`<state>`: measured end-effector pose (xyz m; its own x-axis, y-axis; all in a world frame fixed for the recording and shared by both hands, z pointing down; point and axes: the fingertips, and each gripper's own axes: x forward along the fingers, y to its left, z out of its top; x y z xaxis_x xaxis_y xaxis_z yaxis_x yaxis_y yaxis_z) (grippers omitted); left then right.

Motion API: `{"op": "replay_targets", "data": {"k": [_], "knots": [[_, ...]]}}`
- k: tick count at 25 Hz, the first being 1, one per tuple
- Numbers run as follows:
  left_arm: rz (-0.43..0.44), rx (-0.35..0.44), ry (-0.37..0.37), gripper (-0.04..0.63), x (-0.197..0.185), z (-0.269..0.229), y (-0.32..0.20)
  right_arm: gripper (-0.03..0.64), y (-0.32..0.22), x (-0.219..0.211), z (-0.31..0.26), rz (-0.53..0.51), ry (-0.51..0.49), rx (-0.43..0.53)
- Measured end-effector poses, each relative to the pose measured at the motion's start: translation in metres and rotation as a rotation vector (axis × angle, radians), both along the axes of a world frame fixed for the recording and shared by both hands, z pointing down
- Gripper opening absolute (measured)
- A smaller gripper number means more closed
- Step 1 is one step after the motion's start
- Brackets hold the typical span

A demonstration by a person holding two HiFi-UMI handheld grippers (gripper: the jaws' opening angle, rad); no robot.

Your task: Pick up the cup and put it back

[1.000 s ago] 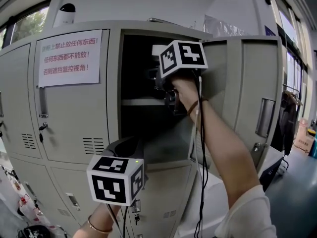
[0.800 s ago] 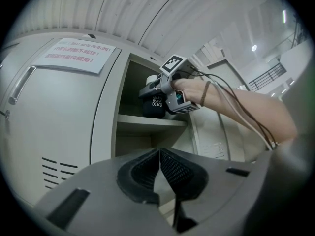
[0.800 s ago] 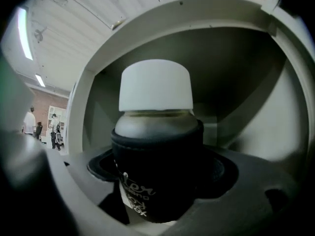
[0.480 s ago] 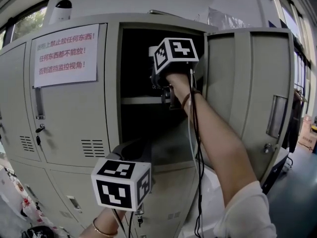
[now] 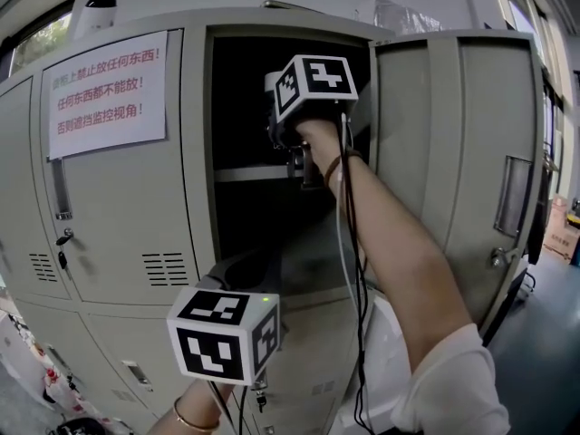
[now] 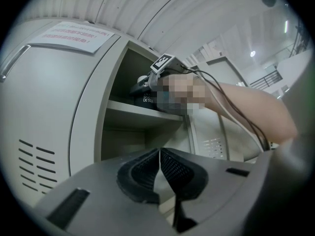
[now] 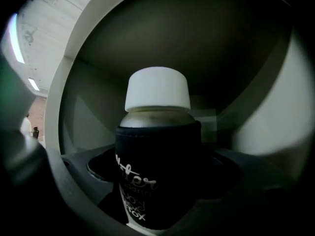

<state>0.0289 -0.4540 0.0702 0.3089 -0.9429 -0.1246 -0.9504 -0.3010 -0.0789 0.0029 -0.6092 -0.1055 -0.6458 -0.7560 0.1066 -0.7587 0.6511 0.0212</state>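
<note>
The cup has a black sleeve with white lettering and a white lid. My right gripper is shut on its sleeve and holds it upright inside the dark upper compartment of the open locker. In the head view that gripper reaches in just above the shelf. From the left gripper view the cup shows as a dark shape over the shelf. Whether it rests on the shelf I cannot tell. My left gripper hangs low in front of the locker, shut and empty.
The locker door stands open to the right of my right arm. A closed locker with a paper sign is on the left. More closed lockers sit below. The lower part of the open locker is dark.
The right gripper stays in the upper compartment, shifted slightly left in the head view. The door now looks swung wider. The left gripper has barely moved.
</note>
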Motion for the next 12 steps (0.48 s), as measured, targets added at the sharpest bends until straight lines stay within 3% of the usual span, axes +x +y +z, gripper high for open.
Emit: {"op": "replay_targets", "data": {"k": [12], "knots": [[0.072, -0.006, -0.006, 0.009, -0.001, 0.006, 0.015, 0.439, 0.023, 0.03, -0.012, 0.116, -0.082, 0.089]]}}
